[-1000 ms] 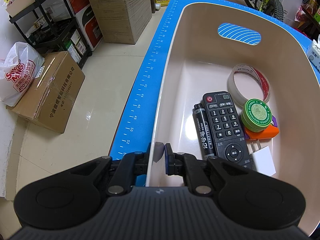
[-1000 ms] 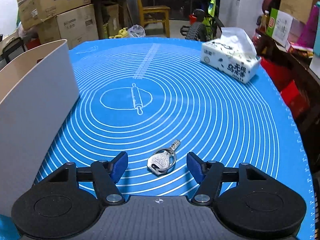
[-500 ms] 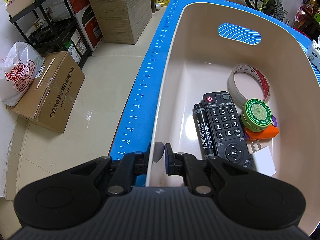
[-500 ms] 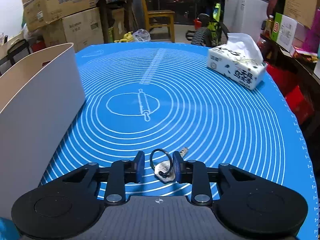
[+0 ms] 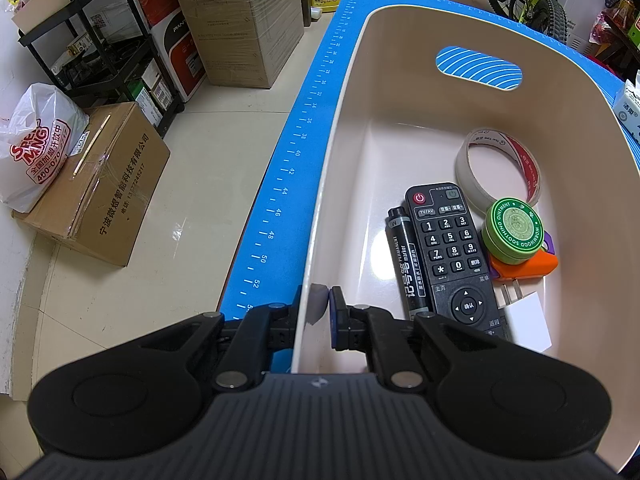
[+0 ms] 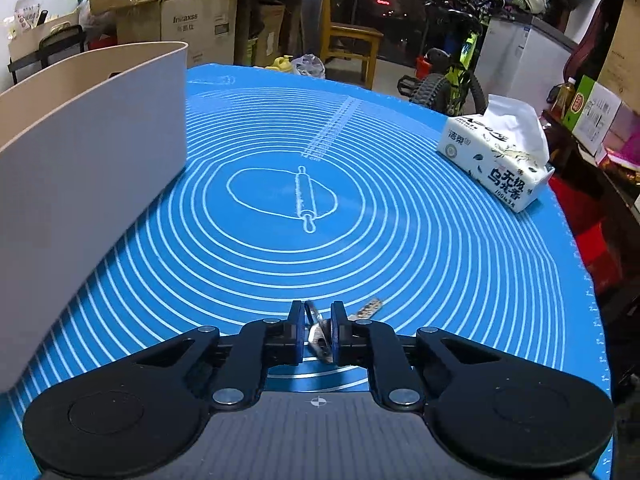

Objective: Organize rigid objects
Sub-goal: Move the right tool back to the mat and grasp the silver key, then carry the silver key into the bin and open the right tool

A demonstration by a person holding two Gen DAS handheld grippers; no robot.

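Note:
My right gripper is shut on a silver key with a ring and holds it lifted above the blue mat; the key's blade sticks out to the right. My left gripper is shut on the near-left wall of the beige bin, one finger inside and one outside. In the bin lie a black remote, a black marker, a tape roll, a green ointment tin, an orange piece and a white plug. The bin's outer wall stands left in the right wrist view.
A tissue pack sits at the mat's far right. Cardboard boxes, a black shelf and a plastic bag stand on the floor left of the table. A bicycle and a wooden chair stand beyond the table.
My right gripper closed on the key and lifted it off the mat, moving up and a little back. My left gripper has kept its hold on the bin wall.

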